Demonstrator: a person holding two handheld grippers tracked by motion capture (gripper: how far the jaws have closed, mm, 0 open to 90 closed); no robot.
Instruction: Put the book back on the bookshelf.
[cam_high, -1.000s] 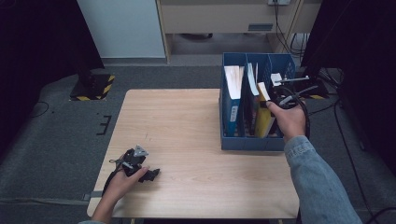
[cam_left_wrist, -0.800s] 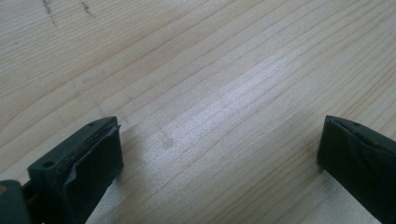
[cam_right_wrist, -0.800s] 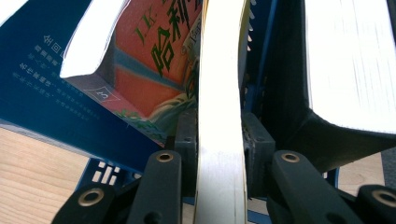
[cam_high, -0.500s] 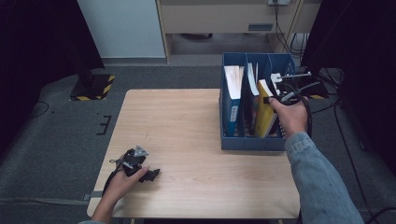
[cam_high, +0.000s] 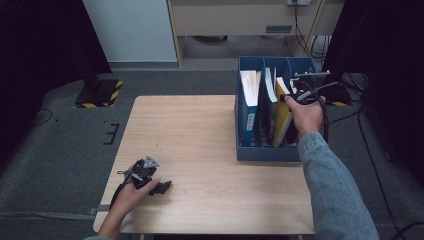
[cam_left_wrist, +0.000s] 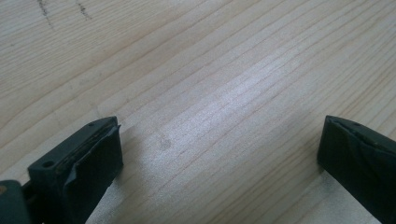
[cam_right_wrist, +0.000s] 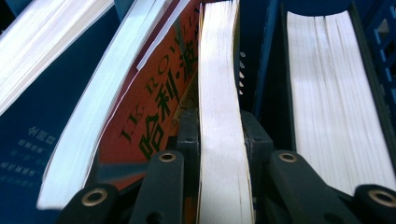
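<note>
A: Nearest the camera, the left gripper (cam_high: 161, 187) is seen lying on the pale wooden table (cam_high: 200, 145), close to its front left corner, with a hand wrapped round its black body. Its jaws are spread wide, and nothing but bare wood grain is framed between the two matte, blocky pads (cam_left_wrist: 88, 158).

B: The grain is picked out well in the left gripper view: long straight lines, a soft sheen, a few faint pencil-like marks near the top.

A: Farther back on the right, a blue plastic file box (cam_high: 265, 152) is set on the table, divided into upright slots and packed with books.

B: And the right gripper (cam_right_wrist: 218, 140) is pressed into it from above. Its jaws are closed tight on the yellow-covered book (cam_high: 282, 117), whose cream page block (cam_right_wrist: 219, 116) is squeezed between the two black pads, slightly bowed along its length.

A: That book is stood in the slot toward the right of the box, tilted a little, with the hand gripped above it in the high view.

B: Beside it, a red cover (cam_right_wrist: 161, 112) with dark green lettering is leant at an angle, a thick white page edge (cam_right_wrist: 88, 126) against it, and a navy cover (cam_right_wrist: 32, 116) farther left. Another dense block of pages (cam_right_wrist: 331, 98) is held in the next blue slot, over a plastic divider.
</note>
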